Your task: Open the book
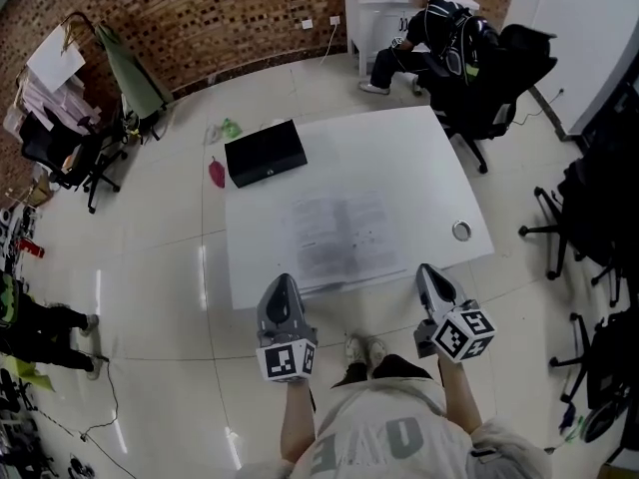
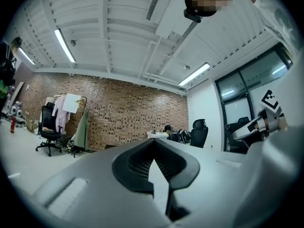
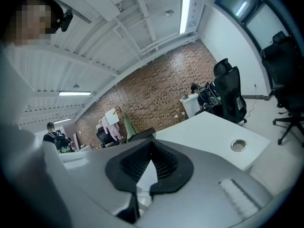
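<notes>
The book (image 1: 339, 236) lies open and flat on the white table (image 1: 419, 158), its two printed pages facing up near the front edge. My left gripper (image 1: 283, 285) hangs in front of the table's near edge, shut and empty, pointing toward the book. To its right my right gripper (image 1: 427, 272) is also shut with nothing in it. In the left gripper view the jaws (image 2: 154, 163) are closed together and aim level at the brick wall. The right gripper's jaws (image 3: 151, 163) are closed too, and the tabletop (image 3: 213, 129) shows beyond them. Neither gripper view shows the book.
A black box (image 1: 265, 152) sits at the table's far left corner. A round metal grommet (image 1: 461, 231) is set near the right edge. A person (image 1: 414, 28) sits at a far desk beside a black office chair (image 1: 499, 78). More chairs stand at right.
</notes>
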Motion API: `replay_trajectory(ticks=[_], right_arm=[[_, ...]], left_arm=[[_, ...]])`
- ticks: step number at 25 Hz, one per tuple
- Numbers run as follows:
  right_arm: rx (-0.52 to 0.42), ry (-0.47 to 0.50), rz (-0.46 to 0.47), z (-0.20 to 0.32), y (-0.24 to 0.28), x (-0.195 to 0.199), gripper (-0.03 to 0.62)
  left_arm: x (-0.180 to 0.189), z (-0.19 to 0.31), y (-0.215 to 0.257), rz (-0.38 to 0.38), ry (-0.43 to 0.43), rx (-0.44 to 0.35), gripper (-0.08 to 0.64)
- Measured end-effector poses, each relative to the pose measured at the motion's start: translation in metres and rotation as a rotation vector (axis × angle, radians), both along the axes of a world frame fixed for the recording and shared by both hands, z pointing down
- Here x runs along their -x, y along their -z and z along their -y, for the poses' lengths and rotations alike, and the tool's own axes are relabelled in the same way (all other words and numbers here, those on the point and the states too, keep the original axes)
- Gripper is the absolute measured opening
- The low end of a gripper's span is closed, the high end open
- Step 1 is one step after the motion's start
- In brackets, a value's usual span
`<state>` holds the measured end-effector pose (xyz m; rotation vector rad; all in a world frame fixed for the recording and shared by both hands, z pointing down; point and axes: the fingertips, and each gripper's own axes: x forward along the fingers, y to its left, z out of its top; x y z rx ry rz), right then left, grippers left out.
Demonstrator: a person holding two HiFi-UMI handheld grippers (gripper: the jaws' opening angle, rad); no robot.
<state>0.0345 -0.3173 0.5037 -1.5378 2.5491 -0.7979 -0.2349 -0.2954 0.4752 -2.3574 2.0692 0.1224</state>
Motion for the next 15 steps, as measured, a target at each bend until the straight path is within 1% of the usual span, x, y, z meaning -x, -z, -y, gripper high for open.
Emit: replay_trajectory(ticks=[2,4,7,9,12,15], right_arm=[[0.011,-0.010,0.016,-0.011,-0.003,0.001,0.005],[-0.004,-0.001,0.028,-0.014,0.001,0.006,0.005],[-0.029,0.022,0.024,-0.029,0.006,0.007,0.005],[-0.058,0.023,0.029,-0.039,0.016,0.004,0.005],[-0.118,0.003,0.044,-0.063,0.037,-0.009,0.005],[-0.153,-0.029,0.026,-0.105,0.043,-0.036,0.005]], left_arm=[[0.006,-0.009,0.000,-0.007,-0.005,-0.002,0.014],[0.016,-0.015,0.007,-0.020,0.021,-0.023,0.015],[0.028,-0.038,0.020,-0.059,0.071,-0.057,0.015],[0.032,-0.051,0.032,-0.054,0.082,-0.087,0.015],[0.027,-0.079,0.051,-0.035,0.083,-0.124,0.015],[0.010,-0.119,0.045,-0.023,0.074,-0.128,0.015]])
